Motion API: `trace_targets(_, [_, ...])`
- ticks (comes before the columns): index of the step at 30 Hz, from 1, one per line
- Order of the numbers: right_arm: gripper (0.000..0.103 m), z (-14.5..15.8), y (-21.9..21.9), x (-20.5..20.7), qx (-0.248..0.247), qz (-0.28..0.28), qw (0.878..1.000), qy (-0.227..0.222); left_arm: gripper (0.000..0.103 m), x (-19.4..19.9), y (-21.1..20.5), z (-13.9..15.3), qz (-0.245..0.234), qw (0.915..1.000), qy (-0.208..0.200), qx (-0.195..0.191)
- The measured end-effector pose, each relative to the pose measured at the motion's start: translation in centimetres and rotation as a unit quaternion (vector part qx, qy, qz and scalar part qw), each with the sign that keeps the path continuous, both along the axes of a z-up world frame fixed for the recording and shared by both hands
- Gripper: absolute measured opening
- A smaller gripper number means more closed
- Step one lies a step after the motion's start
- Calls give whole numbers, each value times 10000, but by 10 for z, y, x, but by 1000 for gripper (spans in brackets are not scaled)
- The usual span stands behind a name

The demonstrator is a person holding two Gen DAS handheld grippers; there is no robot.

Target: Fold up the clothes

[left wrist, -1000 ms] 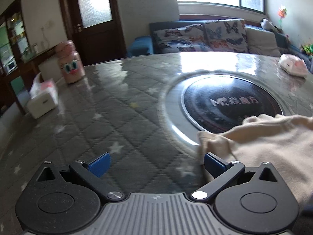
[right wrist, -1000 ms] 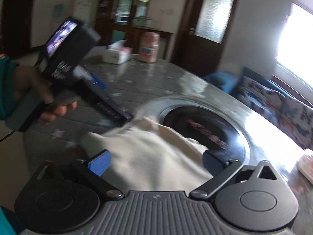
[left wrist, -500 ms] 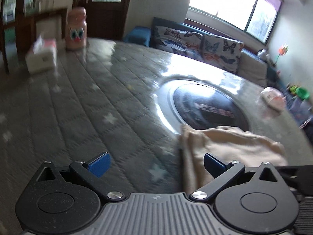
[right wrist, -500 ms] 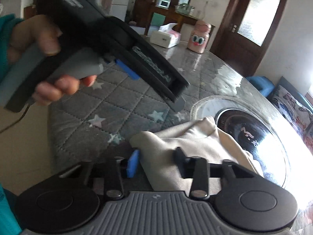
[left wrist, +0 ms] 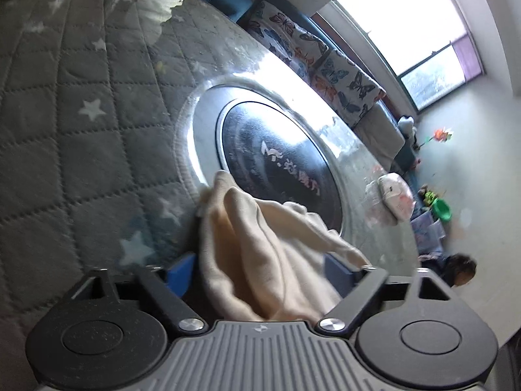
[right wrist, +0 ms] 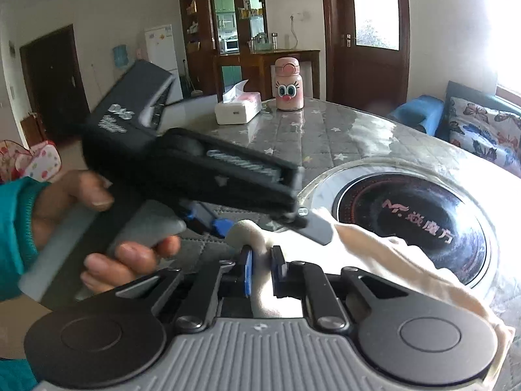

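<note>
On the quilted grey table (left wrist: 81, 169), the left gripper (left wrist: 260, 268) had its blue pads spread wide, the cream garment (left wrist: 260, 254) bunched loosely between them and spilling onto the black round hob (left wrist: 280, 163). Its own camera hid the hand; the right view caught that hand (right wrist: 97, 228) in a teal sleeve (right wrist: 16, 234) squeezing the handle. Further right, the right gripper (right wrist: 262, 268) was pinching a fold of the garment, with a pink bottle (right wrist: 288, 86) and tissue box (right wrist: 239, 107) behind.
</note>
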State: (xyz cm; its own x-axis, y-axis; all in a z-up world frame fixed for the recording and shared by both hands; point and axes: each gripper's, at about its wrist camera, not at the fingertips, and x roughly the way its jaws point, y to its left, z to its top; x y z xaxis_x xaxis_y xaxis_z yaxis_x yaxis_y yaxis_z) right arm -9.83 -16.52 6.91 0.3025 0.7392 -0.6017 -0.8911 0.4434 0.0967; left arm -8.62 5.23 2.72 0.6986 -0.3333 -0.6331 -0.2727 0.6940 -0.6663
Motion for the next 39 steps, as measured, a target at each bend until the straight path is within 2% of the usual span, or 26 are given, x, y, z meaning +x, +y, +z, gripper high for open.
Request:
trace_targets(1, [10,-1,0,1,17,26,10000,20,69,1,0,-2,22,10000,26,-33])
trace_targets(3, [10,-5,0,1,33,77,9999,63,41,2,0,-6,66,9999,78,-98])
trace_targets(6, [12,-9,-4,2,41,52,9999,132,25,2,1,-10,126,9997,131,-168])
trace_targets(10, [23,-8,-21,7,185,-231,9993,216,22,0,3,-12,156,9997,127,-170])
trace_targets(13, [26,-7,-51,19,247,-814,9962,189,22,0,2,-12,103,9999,75,-90])
trace_targets(15, [35,-9,-72,31,203,-1283,9914,184,22,0,2,-11,74,9999,57,-47])
trace_targets(18, [36,-16,-99,46,72,-1908,9815,137,22,1,0,-9,17,10000,46,60])
trace_targets(22, [39,-27,-112,59,180,-2170,9753,361,22,3,-1,-7,-44,9998,59,161])
trace_targets(25, [45,-35,-122,69,261,-2365,9698,529,22,4,-1,-7,-70,9997,72,208])
trace_targets(29, [45,-45,-135,83,369,-2623,9614,752,22,5,-3,-5,-117,9995,79,299])
trace_targets(31, [40,-50,-142,89,423,-2750,9566,863,22,6,-5,-4,-161,9991,66,390])
trace_targets(32, [27,-53,-145,93,449,-2813,9542,918,22,6,-7,-2,-189,9987,63,463])
trace_targets(33, [19,-56,-148,96,476,-2876,9516,974,22,7,-9,-1,-218,9983,59,533])
trace_targets(39, [14,-42,-157,86,634,-2936,9503,815,19,17,-24,22,-437,9960,-235,740])
